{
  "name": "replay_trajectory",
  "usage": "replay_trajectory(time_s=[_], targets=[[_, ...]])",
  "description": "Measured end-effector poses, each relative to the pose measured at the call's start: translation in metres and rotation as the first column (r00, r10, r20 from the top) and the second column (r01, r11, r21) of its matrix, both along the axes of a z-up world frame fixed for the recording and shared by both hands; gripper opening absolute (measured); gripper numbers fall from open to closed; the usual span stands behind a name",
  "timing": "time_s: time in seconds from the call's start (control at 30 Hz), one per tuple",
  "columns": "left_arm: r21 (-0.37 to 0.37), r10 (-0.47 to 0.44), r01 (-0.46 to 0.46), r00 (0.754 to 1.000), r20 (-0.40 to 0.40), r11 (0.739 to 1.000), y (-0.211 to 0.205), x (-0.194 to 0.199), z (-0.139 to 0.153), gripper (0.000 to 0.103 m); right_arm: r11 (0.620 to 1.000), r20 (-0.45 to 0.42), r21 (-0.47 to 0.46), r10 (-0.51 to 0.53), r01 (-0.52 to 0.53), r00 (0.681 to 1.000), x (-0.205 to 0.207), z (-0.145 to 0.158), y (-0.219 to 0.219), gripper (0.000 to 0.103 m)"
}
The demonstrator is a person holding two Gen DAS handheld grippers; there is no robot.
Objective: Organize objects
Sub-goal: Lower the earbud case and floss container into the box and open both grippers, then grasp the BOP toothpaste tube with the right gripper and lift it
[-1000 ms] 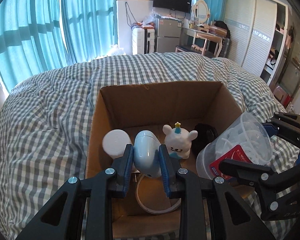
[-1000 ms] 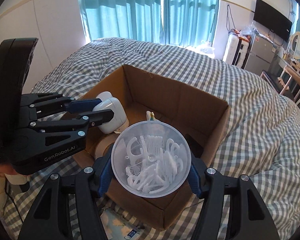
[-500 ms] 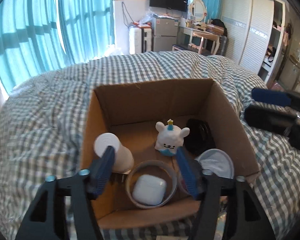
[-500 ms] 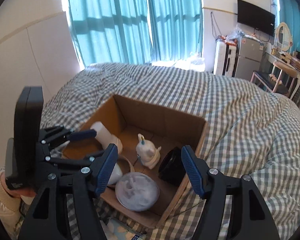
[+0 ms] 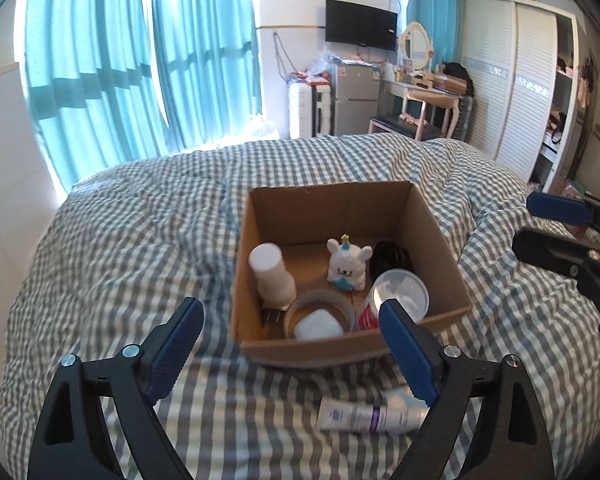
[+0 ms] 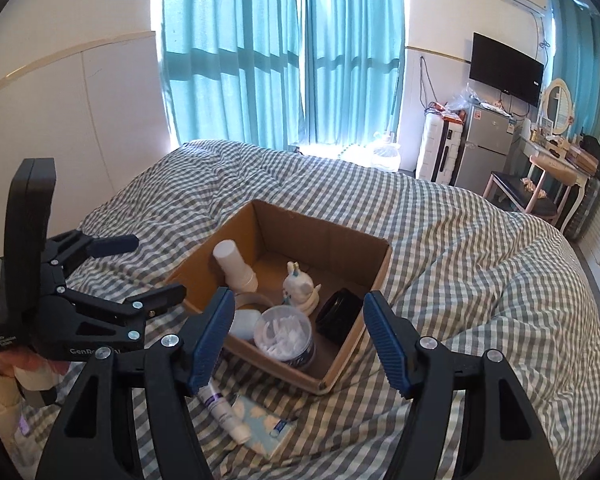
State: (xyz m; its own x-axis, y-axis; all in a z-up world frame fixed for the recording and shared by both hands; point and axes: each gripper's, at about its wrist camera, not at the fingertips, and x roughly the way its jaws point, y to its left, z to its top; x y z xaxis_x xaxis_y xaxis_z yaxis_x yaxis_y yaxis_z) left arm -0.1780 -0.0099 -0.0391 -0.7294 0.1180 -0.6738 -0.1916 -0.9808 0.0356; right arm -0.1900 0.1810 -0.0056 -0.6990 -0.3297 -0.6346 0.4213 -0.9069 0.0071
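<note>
A cardboard box [image 5: 436, 220] sits on the checked bed and also shows in the right wrist view [image 6: 382, 268]. It holds a white bottle [image 5: 270, 276], a white bear toy [image 5: 346, 266], a black jar [image 5: 392, 258], a tape roll [image 5: 320, 300] with a white earbud case [image 5: 318, 325] inside, and a clear tub of floss picks [image 5: 400, 292]. My left gripper [image 5: 292, 352] is open and empty, above the bed before the box. My right gripper [image 6: 300, 340] is open and empty, above the box's near corner. A tube [image 5: 372, 416] lies on the bed.
A tissue pack [image 6: 266, 426] lies beside the tube [image 6: 224, 414] on the bed in front of the box. The checked duvet [image 5: 140, 240] surrounds the box. Curtains, a fridge, a desk and a wardrobe stand beyond the bed.
Both grippers let go: the earbud case now lies in the tape roll and the floss tub stands in the box. Both grippers opened and pulled back and up from the box.
</note>
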Motion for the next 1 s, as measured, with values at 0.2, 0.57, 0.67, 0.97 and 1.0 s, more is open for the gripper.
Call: replay_trajectory(time_s=[0.2, 0.57, 0.67, 0.97, 1.0], targets=[[0.002, 0.088, -0.088, 0.996, 0.013, 0.996, -0.010, 0.029, -0.011, 0.096, 0.999, 0.017, 0.021, 0.041, -0.041, 0.999, 0.022, -0.021, -0.012, 0.067], [-0.049, 0.238, -0.236, 0.970, 0.051, 0.971, -0.024, 0.049, -0.058, 0.096, 0.993, 0.155, 0.056, 0.095, -0.104, 0.983, 0.020, -0.106, -0.037, 0.067], [-0.063, 0.257, -0.253, 0.964, 0.066, 0.965, -0.027, 0.054, -0.071, 0.096, 0.988, 0.203, 0.074, 0.118, -0.136, 0.972, 0.015, -0.128, -0.046, 0.067], [-0.026, 0.261, -0.260, 0.955, 0.139, 0.965, -0.039, 0.049, -0.092, 0.096, 0.974, 0.313, 0.096, 0.165, -0.204, 0.935, 0.004, -0.171, -0.072, 0.061], [-0.014, 0.265, -0.266, 0.954, 0.137, 0.964, -0.040, 0.049, -0.092, 0.096, 0.974, 0.321, 0.096, 0.166, -0.207, 0.932, 0.003, -0.174, -0.074, 0.061]])
